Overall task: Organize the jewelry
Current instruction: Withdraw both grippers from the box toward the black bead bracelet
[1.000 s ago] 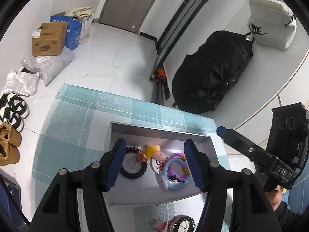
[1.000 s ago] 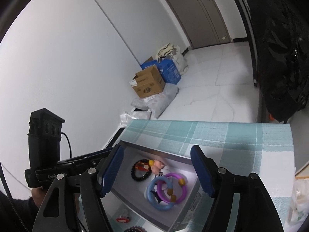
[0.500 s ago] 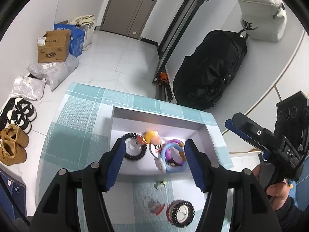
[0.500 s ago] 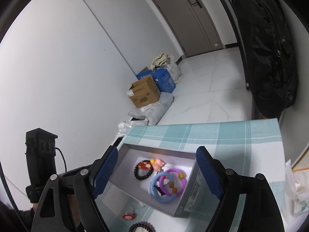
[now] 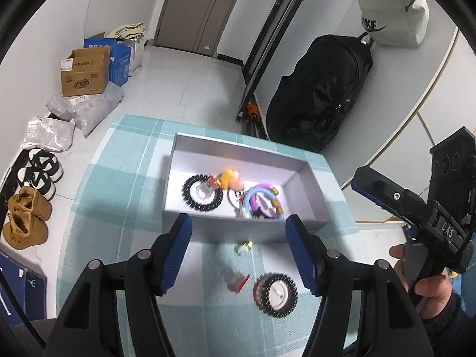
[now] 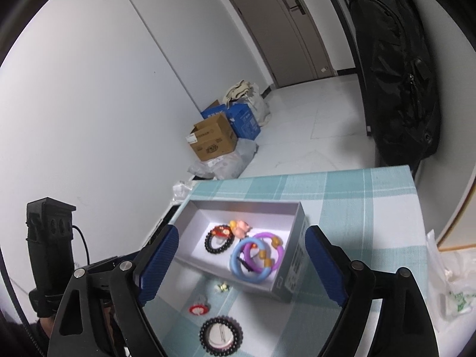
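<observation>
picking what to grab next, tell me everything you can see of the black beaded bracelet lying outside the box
The black beaded bracelet on the teal checked tablecloth is a closed ring of small glossy dark beads, with some reddish ones on one side in the left wrist view, lying flat around a white disc. It sits nearest the cameras, apart from the grey open box, beside a small red charm, untouched.

Your table wears a teal plaid cloth (image 5: pixel 125 178); on it sit the grey box (image 5: pixel 208 148), a beaded bracelet (image 5: pixel 275 294), a red charm (image 6: pixel 198 308) and a tiny trinket (image 5: pixel 244 246).

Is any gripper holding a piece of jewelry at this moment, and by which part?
Nothing is held. The left gripper and the right gripper are both open and empty, above the table; the black bead bracelet lies loose on the cloth.
</observation>
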Demonstrator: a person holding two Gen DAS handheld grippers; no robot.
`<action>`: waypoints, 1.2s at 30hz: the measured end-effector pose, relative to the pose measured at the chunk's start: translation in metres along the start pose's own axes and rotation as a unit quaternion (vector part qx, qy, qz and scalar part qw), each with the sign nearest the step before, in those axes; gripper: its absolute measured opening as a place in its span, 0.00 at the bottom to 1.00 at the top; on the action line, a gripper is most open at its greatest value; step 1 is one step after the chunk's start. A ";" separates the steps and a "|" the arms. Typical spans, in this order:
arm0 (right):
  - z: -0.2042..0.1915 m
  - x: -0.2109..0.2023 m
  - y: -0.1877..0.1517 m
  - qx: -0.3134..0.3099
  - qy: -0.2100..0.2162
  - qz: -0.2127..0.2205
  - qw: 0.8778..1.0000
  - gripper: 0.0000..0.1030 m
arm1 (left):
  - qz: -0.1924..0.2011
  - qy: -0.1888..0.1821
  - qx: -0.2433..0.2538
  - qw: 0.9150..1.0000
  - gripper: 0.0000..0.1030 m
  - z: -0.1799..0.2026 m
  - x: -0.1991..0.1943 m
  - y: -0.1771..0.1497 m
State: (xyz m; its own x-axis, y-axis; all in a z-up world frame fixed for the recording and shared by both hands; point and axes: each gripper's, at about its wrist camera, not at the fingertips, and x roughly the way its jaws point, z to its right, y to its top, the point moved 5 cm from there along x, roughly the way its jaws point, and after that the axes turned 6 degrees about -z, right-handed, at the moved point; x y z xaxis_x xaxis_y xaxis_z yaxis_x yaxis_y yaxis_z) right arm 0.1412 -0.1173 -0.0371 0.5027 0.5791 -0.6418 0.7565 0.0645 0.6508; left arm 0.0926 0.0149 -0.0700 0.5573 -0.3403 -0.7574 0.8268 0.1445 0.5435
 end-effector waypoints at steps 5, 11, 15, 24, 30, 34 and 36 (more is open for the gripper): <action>-0.005 -0.003 -0.012 -0.008 -0.004 -0.011 1.000 0.86 | -0.009 0.011 -0.014 1.000 0.61 -0.002 -0.003 -0.014; -0.016 -0.011 -0.029 -0.009 0.006 -0.023 1.000 0.86 | -0.007 0.029 -0.003 1.000 0.62 0.008 -0.008 -0.026; -0.021 -0.013 -0.043 -0.013 -0.002 -0.033 0.999 0.86 | -0.009 0.037 0.004 0.999 0.62 0.011 -0.009 -0.034; -0.025 0.005 -0.087 -0.039 -0.055 -0.097 0.993 0.86 | -0.029 0.047 -0.007 0.998 0.62 0.000 -0.005 -0.049; -0.031 0.021 -0.106 -0.074 -0.069 -0.133 0.986 0.86 | -0.043 0.046 -0.031 0.998 0.62 -0.015 -0.004 -0.054; -0.032 0.028 -0.110 -0.077 -0.069 -0.141 0.984 0.85 | -0.052 0.048 -0.047 0.996 0.62 -0.022 -0.003 -0.057; -0.034 0.032 -0.111 -0.082 -0.072 -0.143 0.984 0.85 | -0.057 0.045 -0.056 0.996 0.62 -0.025 -0.002 -0.059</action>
State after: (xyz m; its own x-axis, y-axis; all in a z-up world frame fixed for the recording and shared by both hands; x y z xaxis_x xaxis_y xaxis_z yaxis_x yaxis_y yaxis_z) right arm 0.0593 -0.0786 -0.1161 0.3418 0.3986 -0.8511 0.8042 0.3445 0.4843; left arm 0.0446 0.0301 -0.1092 0.4604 -0.2762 -0.8437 0.8852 0.2145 0.4128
